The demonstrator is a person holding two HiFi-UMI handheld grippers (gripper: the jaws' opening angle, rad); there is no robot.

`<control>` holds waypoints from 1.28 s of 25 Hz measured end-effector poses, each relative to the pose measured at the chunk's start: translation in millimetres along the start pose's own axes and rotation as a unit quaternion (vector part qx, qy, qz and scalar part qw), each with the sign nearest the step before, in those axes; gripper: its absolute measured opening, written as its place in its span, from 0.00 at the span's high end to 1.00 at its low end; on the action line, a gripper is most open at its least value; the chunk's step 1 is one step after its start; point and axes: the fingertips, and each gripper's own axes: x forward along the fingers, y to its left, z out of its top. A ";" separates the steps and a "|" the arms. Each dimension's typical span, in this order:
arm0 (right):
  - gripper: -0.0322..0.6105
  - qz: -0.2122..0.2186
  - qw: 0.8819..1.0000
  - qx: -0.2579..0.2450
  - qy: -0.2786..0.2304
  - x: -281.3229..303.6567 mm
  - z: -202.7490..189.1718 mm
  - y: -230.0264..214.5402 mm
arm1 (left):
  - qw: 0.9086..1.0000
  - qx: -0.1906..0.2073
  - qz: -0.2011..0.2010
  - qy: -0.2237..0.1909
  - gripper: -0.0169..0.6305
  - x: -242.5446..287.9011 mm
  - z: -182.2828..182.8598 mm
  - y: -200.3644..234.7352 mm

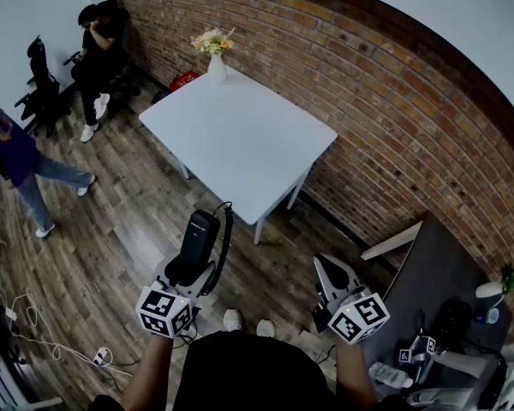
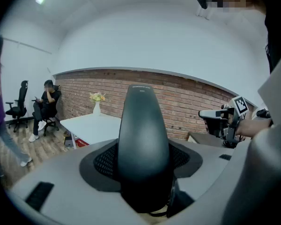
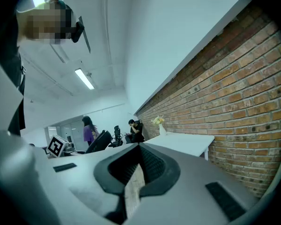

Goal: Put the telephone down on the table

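Jaws of the left gripper [image 2: 143,175] are clamping the smooth, rounded black plastic telephone [image 2: 143,135] lengthwise between them, well short of the flat white square table [image 1: 240,139] ahead. Right gripper [image 3: 131,186] jaws are pressing together, empty.

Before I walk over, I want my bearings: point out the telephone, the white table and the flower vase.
telephone [image 1: 196,241]: head view, middle of the black handset.
white table [image 1: 240,139]: head view, bare middle of its top.
flower vase [image 1: 216,68]: head view, its white body.
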 end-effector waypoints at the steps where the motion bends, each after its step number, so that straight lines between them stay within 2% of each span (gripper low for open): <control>1: 0.92 0.000 1.000 -0.001 0.000 1.7 -0.2 0.5 | 1.000 0.000 0.000 0.000 0.55 0.2 0.3 1.6; 14: 0.92 -0.003 1.000 -0.005 -0.003 18.6 -0.3 8.5 | 1.000 0.000 -0.005 0.002 0.55 2.4 0.5 21.3; 32: 0.91 -0.029 1.000 -0.004 0.006 43.3 -19.5 34.7 | 1.000 -0.016 -0.020 0.011 0.55 -9.0 -22.4 63.0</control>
